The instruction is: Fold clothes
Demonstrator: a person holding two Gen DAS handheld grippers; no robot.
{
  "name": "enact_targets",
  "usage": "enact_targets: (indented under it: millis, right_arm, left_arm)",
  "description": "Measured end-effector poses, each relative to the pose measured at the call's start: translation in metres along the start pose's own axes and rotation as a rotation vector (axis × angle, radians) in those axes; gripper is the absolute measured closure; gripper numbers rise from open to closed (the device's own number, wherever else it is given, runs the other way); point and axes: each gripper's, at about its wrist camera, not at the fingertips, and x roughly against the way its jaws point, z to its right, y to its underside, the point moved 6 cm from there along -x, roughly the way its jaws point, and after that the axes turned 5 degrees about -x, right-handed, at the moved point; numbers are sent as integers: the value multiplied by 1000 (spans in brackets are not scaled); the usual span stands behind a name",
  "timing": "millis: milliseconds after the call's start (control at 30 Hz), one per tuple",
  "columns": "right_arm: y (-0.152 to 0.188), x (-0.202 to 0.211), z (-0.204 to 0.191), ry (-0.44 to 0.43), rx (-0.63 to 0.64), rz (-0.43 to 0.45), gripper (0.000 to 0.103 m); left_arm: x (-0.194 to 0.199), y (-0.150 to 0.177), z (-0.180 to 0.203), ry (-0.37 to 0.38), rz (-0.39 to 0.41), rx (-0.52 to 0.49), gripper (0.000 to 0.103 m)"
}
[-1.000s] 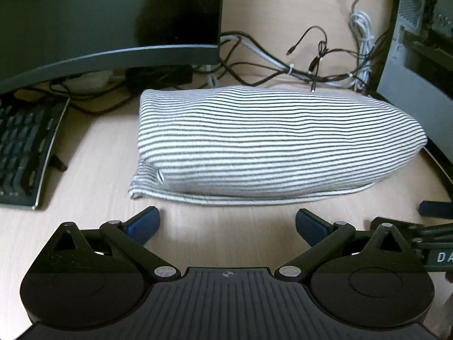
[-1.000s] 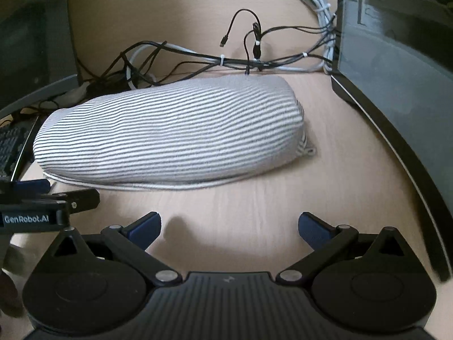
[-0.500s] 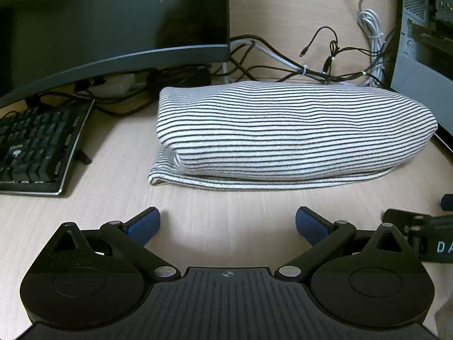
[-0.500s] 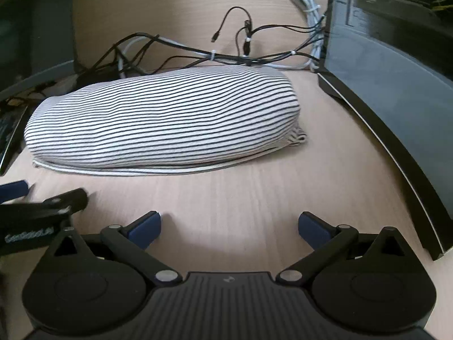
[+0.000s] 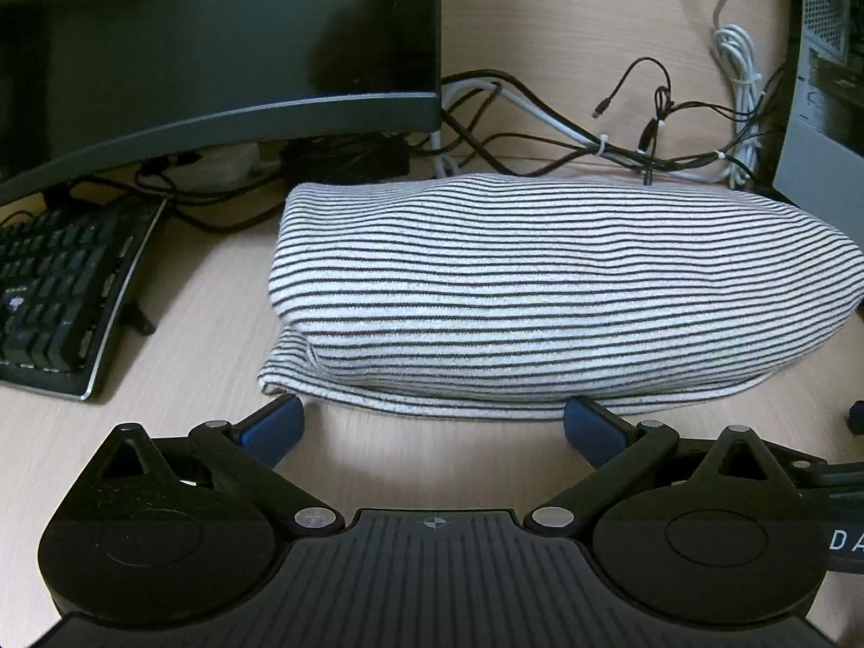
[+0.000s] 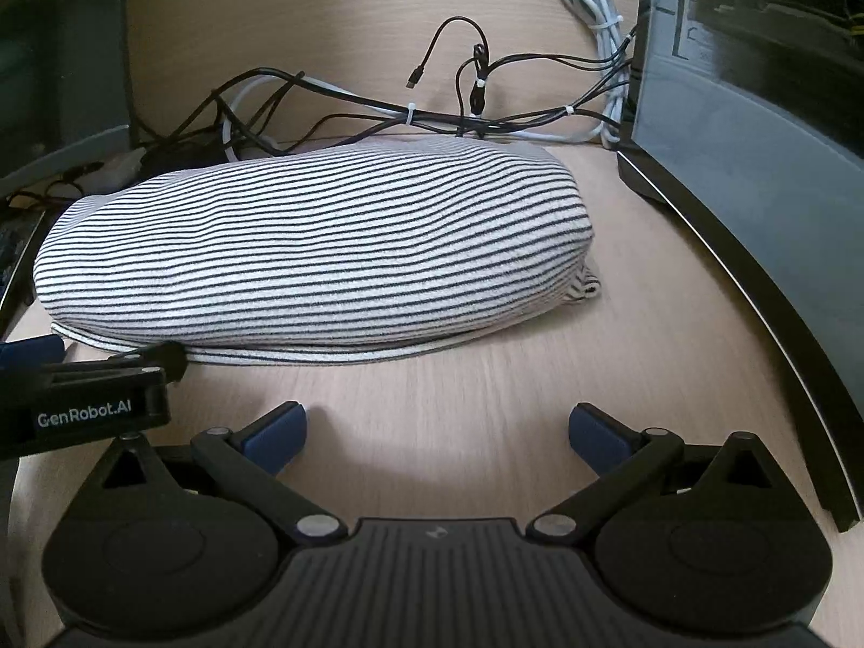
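While folded, striped garment (image 5: 540, 291) lies just beyond left hand-held gripper (image 5: 432, 429).

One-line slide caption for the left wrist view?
Open left gripper at the near hem of a folded striped garment on a desk.

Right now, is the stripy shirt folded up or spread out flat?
Folded. The stripy shirt sits as a thick bundle on the desk, with layered edges showing along its front.

"GenRobot.AI" on left gripper (image 6: 32, 362), "DA" on right gripper (image 5: 842, 491)
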Motion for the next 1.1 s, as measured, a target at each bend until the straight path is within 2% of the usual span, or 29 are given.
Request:
enact_targets:
  millis: [1100]
  right_arm:
    - [0, -1, 1, -8, 2, 8, 0]
  left_arm:
    - [0, 0, -1, -1, 2, 1, 0]
